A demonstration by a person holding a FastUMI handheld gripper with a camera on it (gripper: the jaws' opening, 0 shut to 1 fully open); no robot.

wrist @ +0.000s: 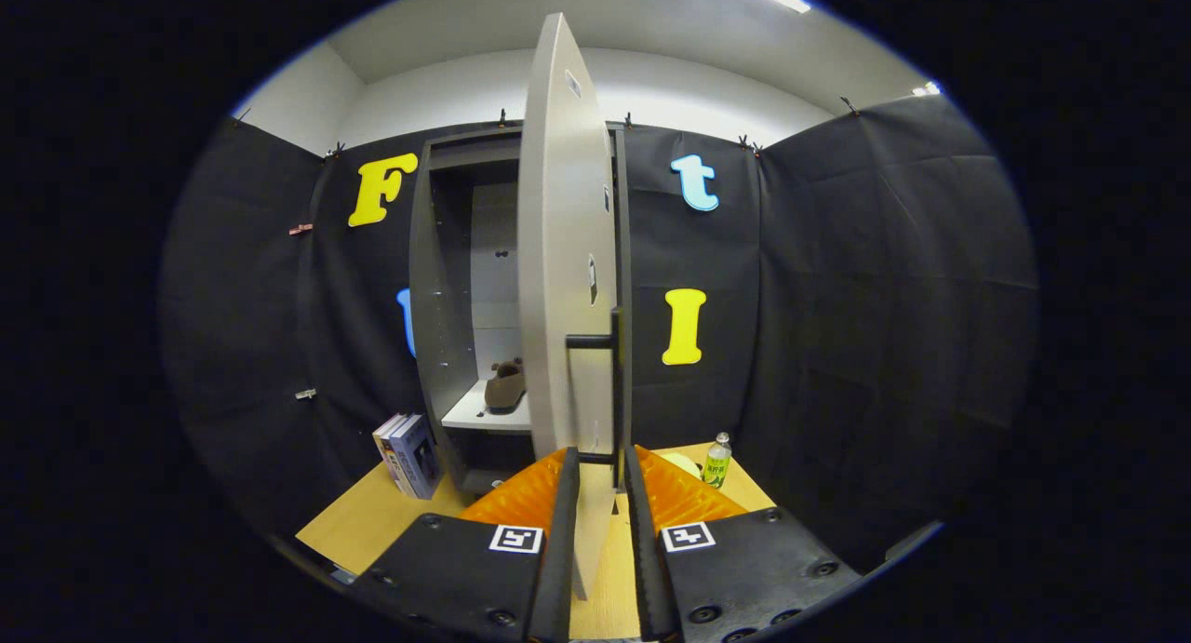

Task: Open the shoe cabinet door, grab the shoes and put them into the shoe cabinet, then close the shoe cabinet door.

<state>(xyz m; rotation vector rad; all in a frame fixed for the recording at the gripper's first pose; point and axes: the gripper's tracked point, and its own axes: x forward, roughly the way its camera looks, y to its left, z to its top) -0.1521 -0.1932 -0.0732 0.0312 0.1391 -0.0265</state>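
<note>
Nearly done: the gripper straddles the free edge of the shoe cabinet door, its fingers set to either side of the panel by the dark handle.

Whether the fingers actually press on the door cannot be told. A brown shoe sits on the white shelf inside the cabinet, apparently leaving only the closing. Swung too fast, the panel could slip from between the fingers or slam; books lean beside the cabinet's base, a bottle stands opposite.
</note>
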